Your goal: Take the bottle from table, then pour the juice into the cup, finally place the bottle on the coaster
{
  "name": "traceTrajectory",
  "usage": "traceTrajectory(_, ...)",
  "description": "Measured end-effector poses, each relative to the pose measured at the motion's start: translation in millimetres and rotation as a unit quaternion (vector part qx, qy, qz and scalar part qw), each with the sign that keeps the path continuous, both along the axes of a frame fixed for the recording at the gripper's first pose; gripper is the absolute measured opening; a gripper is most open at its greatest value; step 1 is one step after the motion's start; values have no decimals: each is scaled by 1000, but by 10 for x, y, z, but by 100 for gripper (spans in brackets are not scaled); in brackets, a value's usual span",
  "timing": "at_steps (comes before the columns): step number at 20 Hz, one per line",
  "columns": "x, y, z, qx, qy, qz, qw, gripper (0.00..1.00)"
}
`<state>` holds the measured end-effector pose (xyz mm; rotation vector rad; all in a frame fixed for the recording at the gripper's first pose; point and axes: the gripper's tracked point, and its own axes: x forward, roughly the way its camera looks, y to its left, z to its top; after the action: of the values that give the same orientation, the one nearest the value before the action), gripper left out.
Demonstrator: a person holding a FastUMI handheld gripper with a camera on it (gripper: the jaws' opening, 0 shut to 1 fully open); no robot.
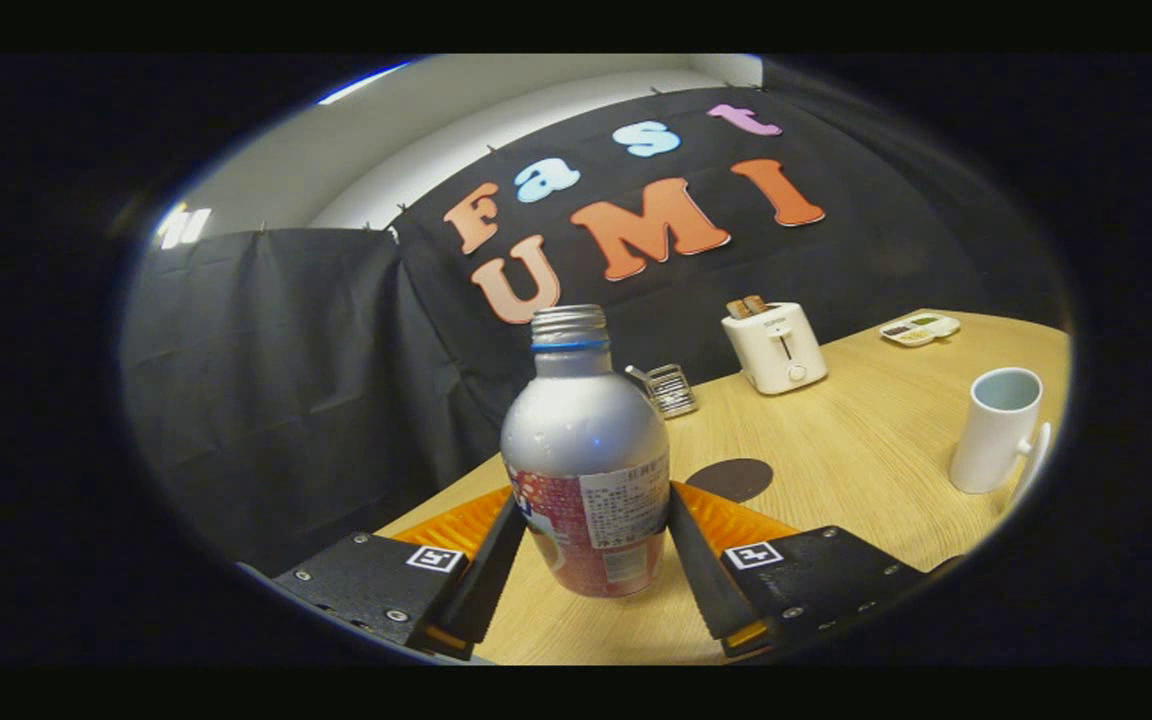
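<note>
A silver bottle [586,455] with a red label and an open threaded neck stands upright between my fingers. My gripper [591,550] is shut on the bottle, one finger pressing on each side of its labelled lower body. Whether its base rests on the wooden table [836,450] or is just off it, I cannot tell. A dark round coaster [731,479] lies flat on the table just beyond the right finger. A white cup [996,430] with a handle stands upright further to the right, with its mouth open to the top.
A white toaster [776,346] with bread in its slots stands at the back of the table. A small metal rack [669,389] sits left of it, behind the bottle. A small white tray [921,328] lies far back right. Black cloth walls the booth.
</note>
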<state>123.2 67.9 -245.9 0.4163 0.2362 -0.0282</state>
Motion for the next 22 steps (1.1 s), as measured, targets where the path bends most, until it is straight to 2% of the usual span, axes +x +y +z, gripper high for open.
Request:
traceTrajectory(4,-8,-258,-28,71,-1,-34,997,80)
traceTrajectory(10,-41,-605,-80,169,-2,-76,983,80)
traceTrajectory(16,-36,-823,-138,292,-4,-84,953,80)
traceTrajectory(22,-75,-1102,-124,344,-11,-109,933,79)
